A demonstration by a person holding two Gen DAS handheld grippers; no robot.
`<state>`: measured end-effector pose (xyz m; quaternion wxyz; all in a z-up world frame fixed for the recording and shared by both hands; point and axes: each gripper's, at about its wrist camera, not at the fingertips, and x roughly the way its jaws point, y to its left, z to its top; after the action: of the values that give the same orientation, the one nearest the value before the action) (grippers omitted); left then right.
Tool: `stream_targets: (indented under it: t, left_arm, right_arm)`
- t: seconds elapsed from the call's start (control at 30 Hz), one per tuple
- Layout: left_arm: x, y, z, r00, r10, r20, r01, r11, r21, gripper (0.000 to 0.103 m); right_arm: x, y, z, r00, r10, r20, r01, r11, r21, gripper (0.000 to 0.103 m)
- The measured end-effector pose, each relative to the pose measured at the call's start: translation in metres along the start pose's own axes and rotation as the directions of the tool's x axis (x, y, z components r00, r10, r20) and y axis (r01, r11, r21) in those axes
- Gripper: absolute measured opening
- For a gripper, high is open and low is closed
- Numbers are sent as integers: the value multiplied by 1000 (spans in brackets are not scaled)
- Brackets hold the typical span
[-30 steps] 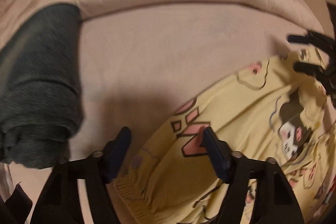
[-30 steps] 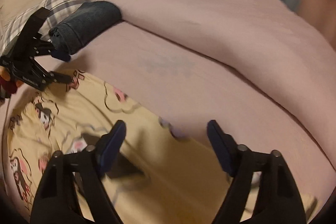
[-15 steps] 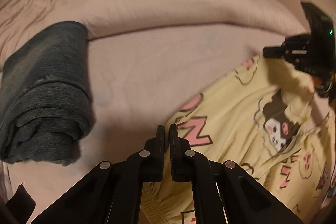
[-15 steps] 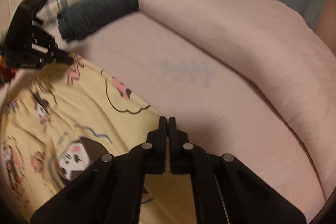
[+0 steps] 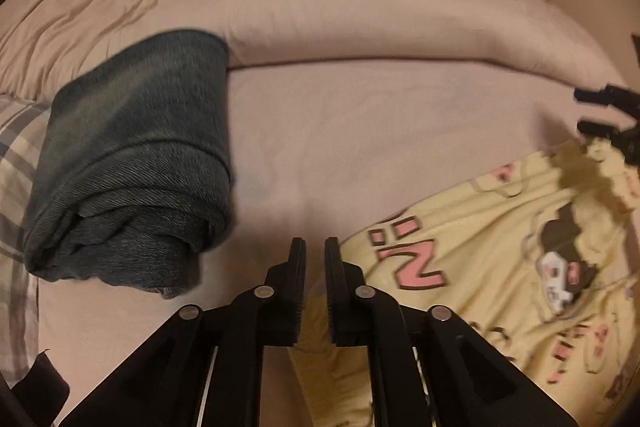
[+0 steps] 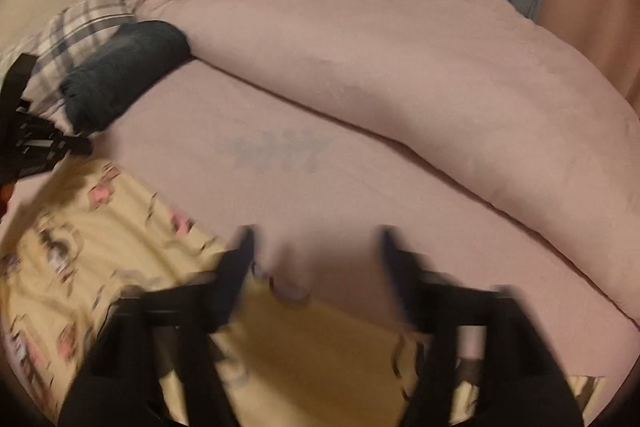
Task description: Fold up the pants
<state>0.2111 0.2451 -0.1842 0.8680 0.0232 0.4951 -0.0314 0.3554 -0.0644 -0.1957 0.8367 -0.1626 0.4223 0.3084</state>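
Observation:
The yellow pants with pink and brown cartoon prints lie on the pink sheet, at the right of the left wrist view. My left gripper is over their left edge. Its jaws stand a narrow crack apart and are opening, with no cloth pinched between them. In the right wrist view the pants spread over the lower left. My right gripper is blurred above their edge, its jaws wide and opening, gripping nothing. Each gripper shows in the other's view: the right gripper and the left gripper.
A folded dark blue-grey garment lies left of my left gripper, partly on a plaid pillow. A rolled pink duvet runs across the far side of the bed. Curtains hang behind it.
Both grippers were wide, then shut half a second ago. Now the right jaws are wide again and the left stand a crack apart. The left view has pulled up and back from the pants.

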Motion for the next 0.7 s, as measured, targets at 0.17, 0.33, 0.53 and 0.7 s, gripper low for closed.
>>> stream_targets:
  t: [0.17, 0.33, 0.53, 0.7]
  left_arm:
    - [20, -15, 13, 999, 34, -36, -33, 998, 45, 51]
    - [56, -30, 8, 987, 79, -138, -61, 989, 132, 51]
    - [53, -40, 7, 993, 28, -112, -12, 990, 142, 28]
    - [51, -49, 4, 993, 42, -106, -28, 992, 127, 28]
  right_arm:
    - [6, 8, -19, 996, -11, -89, -1, 991, -131, 62]
    - [55, 6, -29, 977, -20, -213, -20, 983, -185, 6]
    - [45, 3, -24, 990, -69, -124, 41, 976, -214, 0]
    - [51, -2, -12, 989, -101, -109, 83, 983, -161, 1]
